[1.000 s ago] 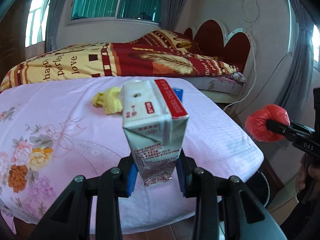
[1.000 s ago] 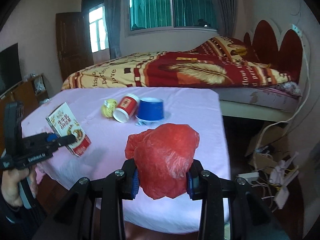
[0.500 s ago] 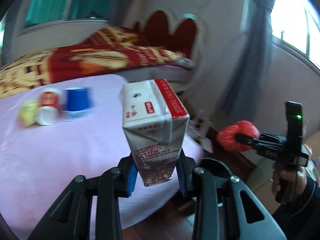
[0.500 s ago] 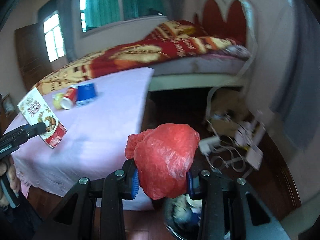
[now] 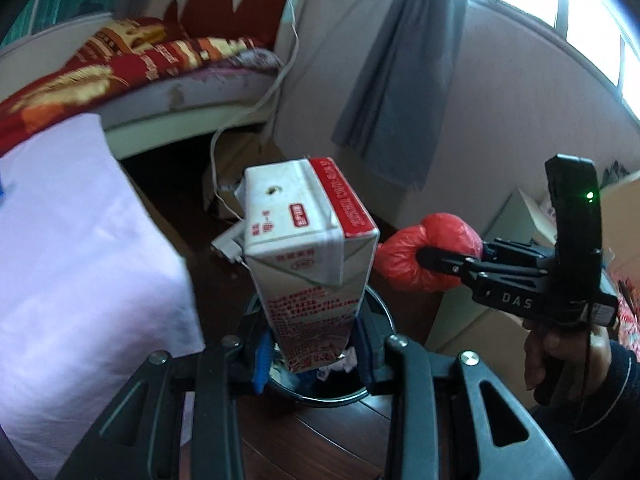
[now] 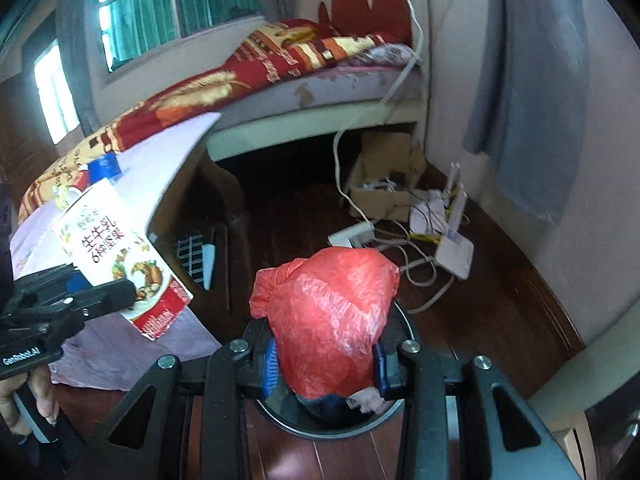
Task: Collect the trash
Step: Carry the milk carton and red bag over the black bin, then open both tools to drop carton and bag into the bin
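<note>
A: Left gripper (image 5: 316, 354) is clamped on the milk carton (image 5: 310, 256), long axis upright along the fingers. The trash bin (image 5: 378, 386) sits straight below it, the rim showing on either side of the carton base.

B: Right gripper (image 6: 325, 368)?

A: Pinched on the crumpled red plastic bag (image 6: 330, 316). The same bin (image 6: 394, 414) is directly beneath, paper scraps visible inside.

B: Which one's nearer the opening?

A: I judge both are over it, the bag just right of the carton. Neither needs to travel sideways; letting go should be enough.

B: Anything left farther out?

A: Far left on the pink-clothed table (image 6: 168, 152): a blue cup (image 6: 104, 166) and something red beside it. Behind them is the bed (image 6: 280, 56).
</note>
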Action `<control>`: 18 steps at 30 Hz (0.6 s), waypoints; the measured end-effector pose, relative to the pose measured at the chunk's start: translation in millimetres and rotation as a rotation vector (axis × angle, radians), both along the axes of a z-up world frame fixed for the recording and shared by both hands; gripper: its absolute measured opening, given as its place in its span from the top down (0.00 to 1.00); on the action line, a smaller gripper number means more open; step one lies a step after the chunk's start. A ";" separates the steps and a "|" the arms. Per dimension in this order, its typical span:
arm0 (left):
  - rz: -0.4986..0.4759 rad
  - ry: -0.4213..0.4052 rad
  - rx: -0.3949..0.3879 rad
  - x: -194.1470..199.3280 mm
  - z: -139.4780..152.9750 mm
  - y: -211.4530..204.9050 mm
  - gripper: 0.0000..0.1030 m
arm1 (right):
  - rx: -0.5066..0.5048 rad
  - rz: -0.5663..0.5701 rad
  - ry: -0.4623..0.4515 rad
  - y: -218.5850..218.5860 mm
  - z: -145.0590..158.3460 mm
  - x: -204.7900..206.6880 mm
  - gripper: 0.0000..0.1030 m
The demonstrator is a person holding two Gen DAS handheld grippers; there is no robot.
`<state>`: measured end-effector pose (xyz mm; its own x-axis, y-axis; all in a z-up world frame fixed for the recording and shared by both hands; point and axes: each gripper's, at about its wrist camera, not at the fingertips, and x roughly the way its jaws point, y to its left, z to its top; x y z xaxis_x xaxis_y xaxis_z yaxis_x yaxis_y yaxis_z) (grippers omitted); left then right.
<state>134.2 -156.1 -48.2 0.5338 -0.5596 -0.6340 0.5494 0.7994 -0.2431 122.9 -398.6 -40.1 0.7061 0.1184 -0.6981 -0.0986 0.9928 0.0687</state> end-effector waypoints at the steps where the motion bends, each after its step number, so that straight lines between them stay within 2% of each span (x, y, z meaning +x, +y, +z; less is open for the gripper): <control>1: -0.005 0.016 0.004 1.0 -4.4 -3.9 0.66 | -0.001 0.000 0.015 -3.6 -6.3 -0.9 0.63; 6: -0.046 0.104 0.048 14.8 -34.9 -25.2 0.66 | -0.018 0.015 0.072 -10.8 -32.1 2.1 0.63; 12: -0.081 0.169 0.118 26.6 -64.3 -46.8 0.66 | -0.018 0.035 0.147 -13.4 -62.0 26.3 0.63; 16: -0.107 0.203 0.130 35.0 -77.9 -58.8 0.65 | -0.014 0.052 0.212 -13.5 -85.2 41.1 0.62; 17: -0.105 0.214 0.132 36.8 -81.7 -59.6 0.52 | -0.027 0.060 0.239 -13.3 -94.8 46.8 0.60; 18: -0.072 0.221 0.169 40.2 -87.8 -61.7 0.19 | -0.062 0.044 0.256 -14.4 -102.5 50.9 0.42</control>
<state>174.4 -217.8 -135.9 0.3352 -0.4675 -0.8180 0.5549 0.7996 -0.2296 173.7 -413.0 -142.6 0.5006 0.0966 -0.8603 -0.1291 0.9910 0.0362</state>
